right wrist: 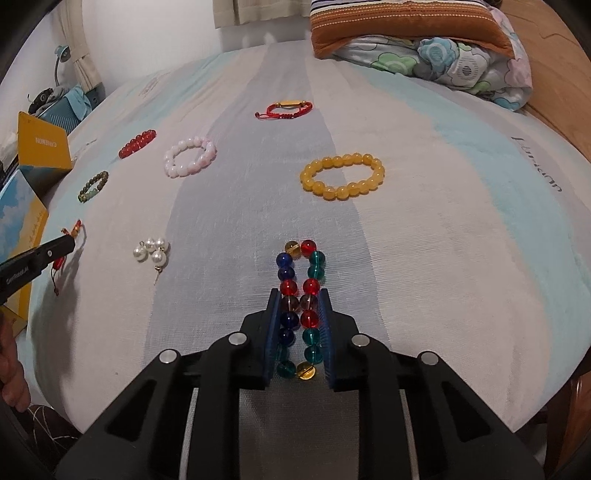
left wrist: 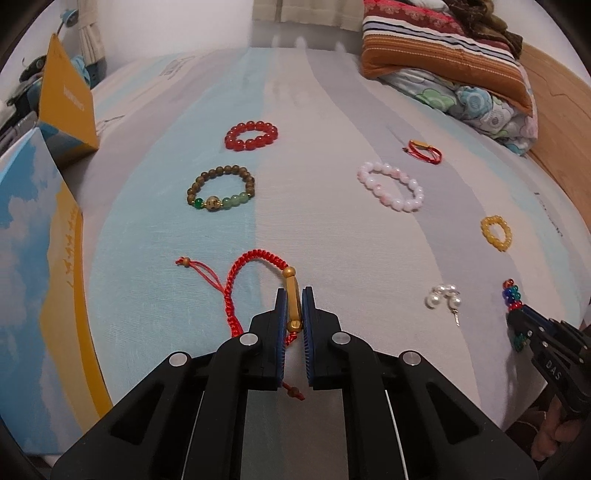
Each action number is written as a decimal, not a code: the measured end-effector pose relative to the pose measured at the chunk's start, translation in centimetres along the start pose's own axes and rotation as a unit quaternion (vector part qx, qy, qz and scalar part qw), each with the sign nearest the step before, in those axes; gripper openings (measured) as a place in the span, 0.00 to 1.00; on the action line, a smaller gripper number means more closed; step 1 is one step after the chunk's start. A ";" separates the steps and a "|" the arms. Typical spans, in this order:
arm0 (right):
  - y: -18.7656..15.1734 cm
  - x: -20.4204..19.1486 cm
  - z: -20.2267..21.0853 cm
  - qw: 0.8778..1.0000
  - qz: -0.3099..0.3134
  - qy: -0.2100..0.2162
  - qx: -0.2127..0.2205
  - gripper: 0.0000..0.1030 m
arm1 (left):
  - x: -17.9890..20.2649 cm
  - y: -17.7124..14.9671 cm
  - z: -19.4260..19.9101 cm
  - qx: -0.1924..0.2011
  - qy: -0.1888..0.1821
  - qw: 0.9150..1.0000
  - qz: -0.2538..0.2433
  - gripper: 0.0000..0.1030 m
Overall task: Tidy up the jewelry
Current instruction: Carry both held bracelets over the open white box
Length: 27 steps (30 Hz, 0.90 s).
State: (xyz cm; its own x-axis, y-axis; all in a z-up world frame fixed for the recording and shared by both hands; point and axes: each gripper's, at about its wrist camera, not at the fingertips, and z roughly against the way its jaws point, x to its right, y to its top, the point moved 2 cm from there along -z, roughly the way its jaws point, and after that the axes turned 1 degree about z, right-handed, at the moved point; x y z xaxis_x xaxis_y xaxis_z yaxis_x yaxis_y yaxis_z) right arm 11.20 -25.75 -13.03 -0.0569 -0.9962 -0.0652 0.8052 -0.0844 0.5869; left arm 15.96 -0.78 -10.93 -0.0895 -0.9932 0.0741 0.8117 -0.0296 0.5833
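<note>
Bracelets point(right wrist: 342, 178) across striped bedsheet point(right wrist: 424, 258), pillows point(right wrist: 406, 26) behind

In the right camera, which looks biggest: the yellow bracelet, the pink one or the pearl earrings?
1. Yellow bracelet
2. Pink bracelet, though it lies farther away, so true size is unsure
3. Pearl earrings

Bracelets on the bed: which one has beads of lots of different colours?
The one squeezed between the right gripper's fingers: the multicolour bracelet, mixing red, blue, teal and amber beads. The loose beaded ones, like the yellow bracelet, have far fewer colours.
</note>
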 end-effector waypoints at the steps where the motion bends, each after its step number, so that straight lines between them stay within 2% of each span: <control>1: 0.0 0.0 0.2 1.000 -0.001 -0.002 0.002 0.18 | 0.1 0.0 0.3 0.000 0.000 1.000 -0.002 0.07; 12: 0.5 0.6 2.9 1.000 -0.020 -0.005 0.011 0.18 | 1.0 -0.6 4.0 -0.003 0.004 1.000 -0.014 0.07; 18: 0.4 1.0 5.0 1.000 -0.024 -0.006 0.012 0.18 | 1.0 -1.3 7.4 0.007 0.007 1.000 -0.017 0.07; 27: 1.9 0.9 8.1 1.000 -0.027 -0.005 0.012 0.18 | 1.3 -2.2 11.2 0.017 0.003 1.000 -0.018 0.07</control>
State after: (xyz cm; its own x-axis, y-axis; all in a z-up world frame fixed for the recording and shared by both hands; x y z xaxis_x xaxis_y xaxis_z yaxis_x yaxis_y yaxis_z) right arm 7.88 -26.92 -5.41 -0.1054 -0.9905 -0.0888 0.7863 -0.1377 0.6024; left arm 7.61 -0.77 -3.10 -0.1149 -0.9922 0.0475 0.7884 -0.0620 0.6120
